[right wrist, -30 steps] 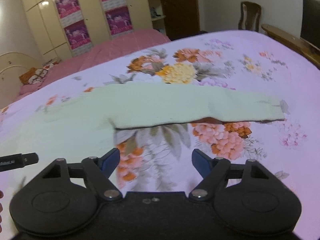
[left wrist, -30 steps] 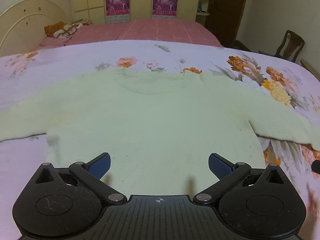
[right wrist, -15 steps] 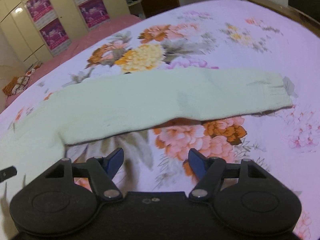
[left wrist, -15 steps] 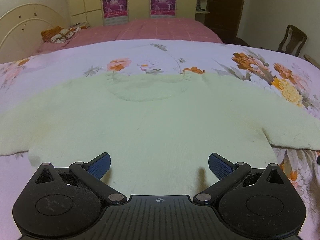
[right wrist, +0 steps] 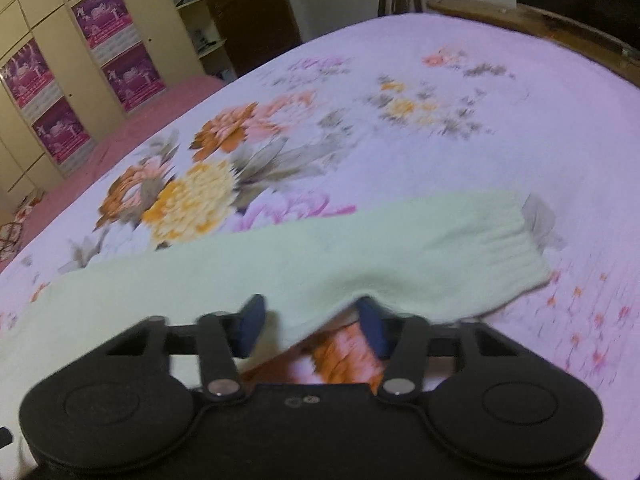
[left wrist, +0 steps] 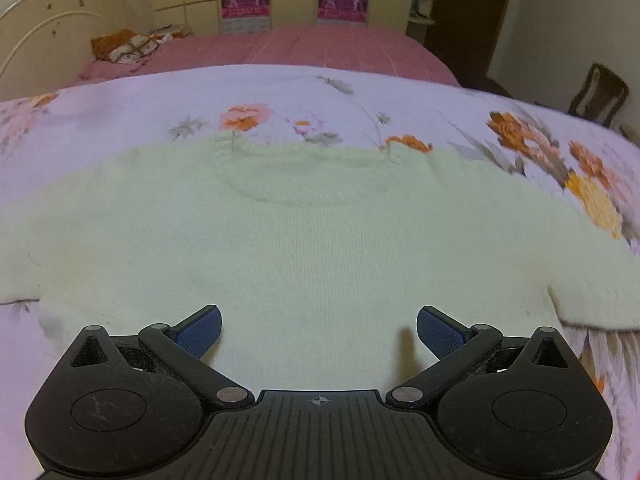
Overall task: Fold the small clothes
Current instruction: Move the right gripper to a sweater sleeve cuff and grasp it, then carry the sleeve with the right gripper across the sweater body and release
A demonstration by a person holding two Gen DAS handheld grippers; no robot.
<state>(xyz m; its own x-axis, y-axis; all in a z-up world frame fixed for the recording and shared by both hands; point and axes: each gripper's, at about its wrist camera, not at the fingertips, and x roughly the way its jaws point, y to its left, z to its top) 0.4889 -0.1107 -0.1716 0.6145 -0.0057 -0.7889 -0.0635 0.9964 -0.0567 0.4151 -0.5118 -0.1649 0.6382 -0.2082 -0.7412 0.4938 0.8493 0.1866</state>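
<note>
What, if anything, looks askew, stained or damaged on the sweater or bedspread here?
The pale green sweater lies flat on the floral bedspread, with faint greyish marks on its front. Its sleeve edge is bunched up where the right gripper is closing on it. The left gripper is open. No damage shows.

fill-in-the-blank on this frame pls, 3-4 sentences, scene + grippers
1. The pale green sweater lies flat on a bedspread printed with ____.
2. The left gripper hovers over the sweater's body with its jaws ____.
3. The right gripper is closing on the lower edge of the sweater's ____, one finger above the fabric and one below.
4. On the cabinet doors hang ____ posters.

Missing words: flowers; open; sleeve; purple
</note>
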